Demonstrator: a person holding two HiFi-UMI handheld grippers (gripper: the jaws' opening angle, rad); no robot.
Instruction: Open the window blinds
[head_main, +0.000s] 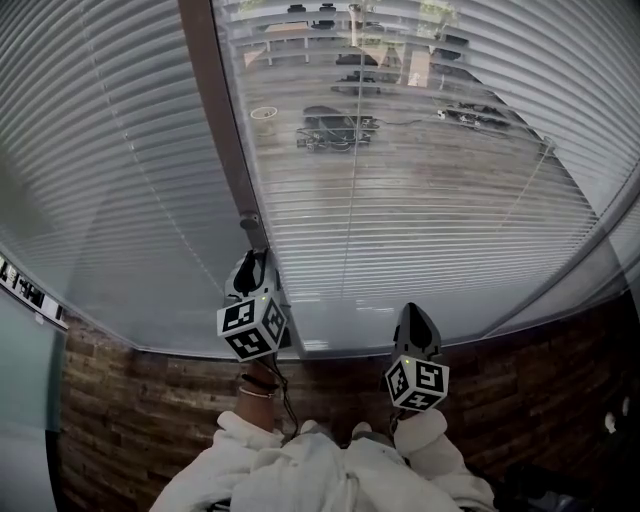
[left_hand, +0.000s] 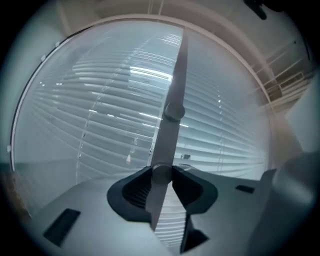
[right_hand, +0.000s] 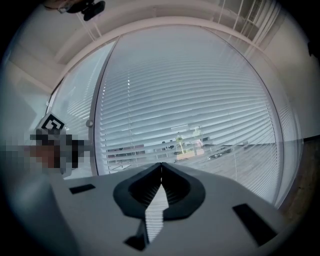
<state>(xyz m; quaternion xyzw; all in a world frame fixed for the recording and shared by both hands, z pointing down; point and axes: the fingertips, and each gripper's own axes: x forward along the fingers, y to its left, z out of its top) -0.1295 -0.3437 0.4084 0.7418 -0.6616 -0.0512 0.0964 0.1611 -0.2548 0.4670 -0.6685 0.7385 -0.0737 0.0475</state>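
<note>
While your left gripper (left_hand: 161, 172) clamps its fingers on the tilt wand (left_hand: 173, 85) rising toward 12 o'clock, your right gripper (right_hand: 161, 167) has its fingers closed, empty.

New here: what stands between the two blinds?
A dark window post parts the blinds, plain in the head view; the left hand-held gripper grips a wand by it.

Blinds (head_main: 420, 200) blocking ahead, upright post (head_main: 215, 120) between them, brick wall (head_main: 150, 400) below
</note>
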